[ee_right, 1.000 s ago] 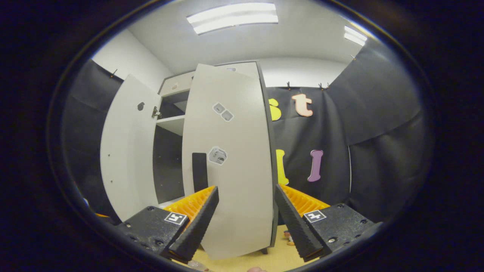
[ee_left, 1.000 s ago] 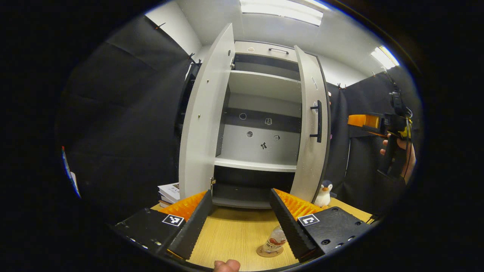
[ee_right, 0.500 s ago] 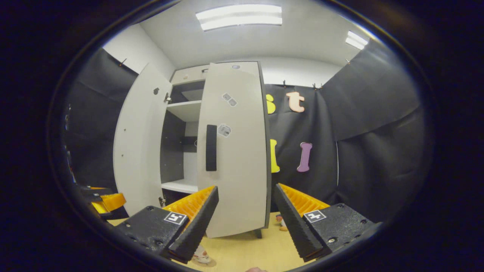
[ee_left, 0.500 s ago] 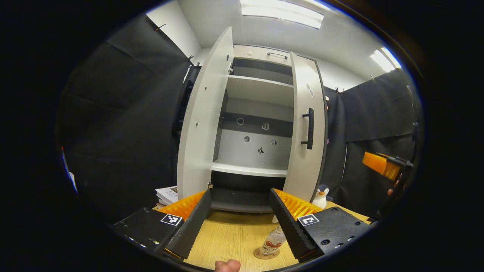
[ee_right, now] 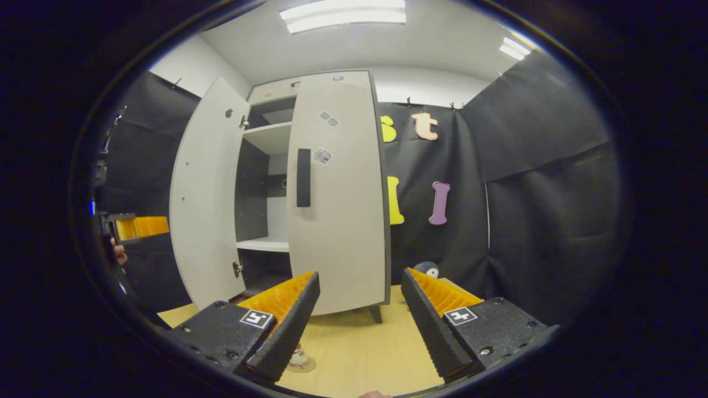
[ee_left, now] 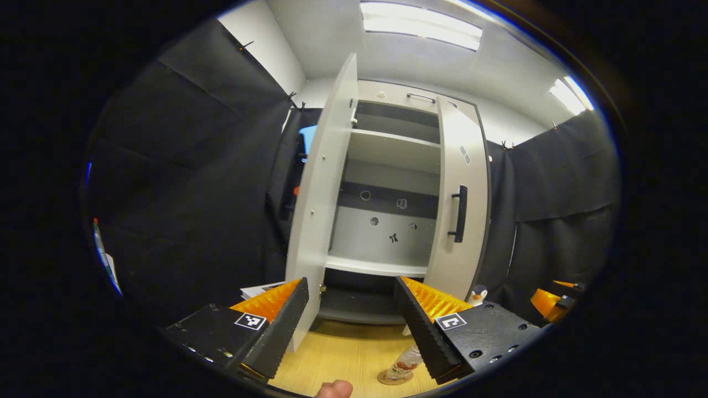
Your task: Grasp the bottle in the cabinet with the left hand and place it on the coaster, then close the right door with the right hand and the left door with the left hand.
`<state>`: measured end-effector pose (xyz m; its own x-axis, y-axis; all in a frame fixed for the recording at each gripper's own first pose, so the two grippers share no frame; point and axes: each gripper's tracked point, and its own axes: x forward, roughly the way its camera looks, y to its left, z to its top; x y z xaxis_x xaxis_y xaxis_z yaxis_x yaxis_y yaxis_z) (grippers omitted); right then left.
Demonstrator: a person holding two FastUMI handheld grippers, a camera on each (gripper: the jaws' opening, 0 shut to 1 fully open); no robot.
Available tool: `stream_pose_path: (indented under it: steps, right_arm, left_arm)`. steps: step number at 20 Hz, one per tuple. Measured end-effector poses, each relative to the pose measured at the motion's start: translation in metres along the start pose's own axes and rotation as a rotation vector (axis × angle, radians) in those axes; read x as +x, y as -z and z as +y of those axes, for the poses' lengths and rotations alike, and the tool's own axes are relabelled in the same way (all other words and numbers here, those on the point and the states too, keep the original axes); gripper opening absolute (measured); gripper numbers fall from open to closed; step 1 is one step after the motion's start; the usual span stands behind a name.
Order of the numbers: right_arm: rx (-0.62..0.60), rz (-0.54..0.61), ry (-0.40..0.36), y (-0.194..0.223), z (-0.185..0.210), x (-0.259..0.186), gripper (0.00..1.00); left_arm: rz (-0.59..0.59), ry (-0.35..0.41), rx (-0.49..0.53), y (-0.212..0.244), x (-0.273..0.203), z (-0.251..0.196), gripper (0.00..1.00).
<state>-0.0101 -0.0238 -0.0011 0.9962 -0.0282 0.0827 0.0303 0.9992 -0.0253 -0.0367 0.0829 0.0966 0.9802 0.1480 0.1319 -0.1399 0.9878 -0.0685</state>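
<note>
The bottle [ee_left: 406, 362] already stands on the coaster [ee_left: 394, 378] on the table [ee_left: 343, 354], in front of the cabinet [ee_left: 387, 221], so the placing step looks done. The right door [ee_right: 337, 193] looks closed or nearly so, its face about flush with the cabinet front in the right gripper view, though whether it has fully seated cannot be told from either view. The left door [ee_left: 321, 210] stands wide open, edge-on to the left gripper view, and closing it is judged to be the step now in hand. The left tool [ee_left: 349, 320] is released, its jaws spread and holding nothing, and sits low in front of the cabinet, apart from that door. The right tool [ee_right: 359, 320] is likewise released and empty, well back from the right door's black handle [ee_right: 303, 177]. The next move calls for the left tool to come round to the outer face of the left door and push it toward the cabinet, clear of the bottle. The bottle is partly hidden behind a finger of the left tool, and its base peeks out under a finger of the right tool in the other view. The penguin toy [ee_left: 477, 294] beside the cabinet is mostly cut off, and the books [ee_left: 260, 289] at the left are barely visible.
</note>
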Motion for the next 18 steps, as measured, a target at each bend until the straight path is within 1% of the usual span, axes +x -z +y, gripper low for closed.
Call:
stream_pose_path:
  steps: [1,2,5,6,7,8,9,10,12,13,14,15,16,17,18]
  right_arm:
    - [-0.008,0.009,0.006,0.005,-0.003,0.000,0.97]
    - [-0.012,0.022,0.017,0.009,-0.007,0.000,0.98]
    - [0.014,0.036,0.023,0.010,-0.012,0.000,0.97]
    - [0.021,0.031,0.023,0.007,-0.012,0.000,0.92]
    - [0.022,0.025,0.022,0.004,-0.011,0.001,0.97]
    - [0.017,0.018,0.022,0.000,-0.010,0.002,0.97]
    - [0.012,0.008,0.019,-0.004,-0.009,0.002,0.97]
    - [0.007,0.001,0.015,-0.008,-0.008,0.002,0.97]
    - [-0.003,-0.009,0.015,-0.012,-0.008,0.003,0.98]
    - [-0.005,-0.013,0.016,-0.014,-0.009,0.003,0.98]
    - [-0.008,-0.013,0.020,-0.014,-0.010,0.004,1.00]
    - [-0.012,-0.014,0.027,-0.014,-0.013,0.003,0.98]
    - [-0.013,-0.014,0.036,-0.014,-0.015,0.003,0.98]
    - [-0.014,-0.007,0.039,-0.010,-0.016,0.003,0.98]
    - [-0.015,0.005,0.040,-0.006,-0.016,0.003,0.98]
  left_arm:
    - [-0.024,-0.024,0.011,-0.014,0.003,0.018,0.95]
    - [-0.042,-0.045,0.012,-0.026,0.005,0.033,0.99]
    - [-0.073,-0.096,-0.029,-0.050,0.020,0.075,0.99]
    - [-0.093,-0.115,-0.049,-0.058,0.026,0.089,0.99]
    - [-0.113,-0.137,-0.063,-0.067,0.036,0.103,0.99]
    - [-0.122,-0.161,-0.071,-0.073,0.048,0.116,0.99]
    - [-0.120,-0.182,-0.078,-0.071,0.060,0.127,0.99]
    - [-0.116,-0.199,-0.081,-0.070,0.075,0.137,0.94]
    - [-0.112,-0.252,-0.068,-0.069,0.100,0.159,0.95]
    - [-0.108,-0.260,-0.058,-0.068,0.108,0.163,0.95]
    - [-0.094,-0.260,-0.047,-0.063,0.114,0.162,0.95]
    - [-0.089,-0.271,-0.029,-0.058,0.118,0.163,0.95]
    - [-0.091,-0.286,-0.012,-0.054,0.124,0.168,1.00]
    - [-0.113,-0.298,0.000,-0.054,0.128,0.170,0.95]
    - [-0.124,-0.306,0.009,-0.055,0.134,0.171,1.00]
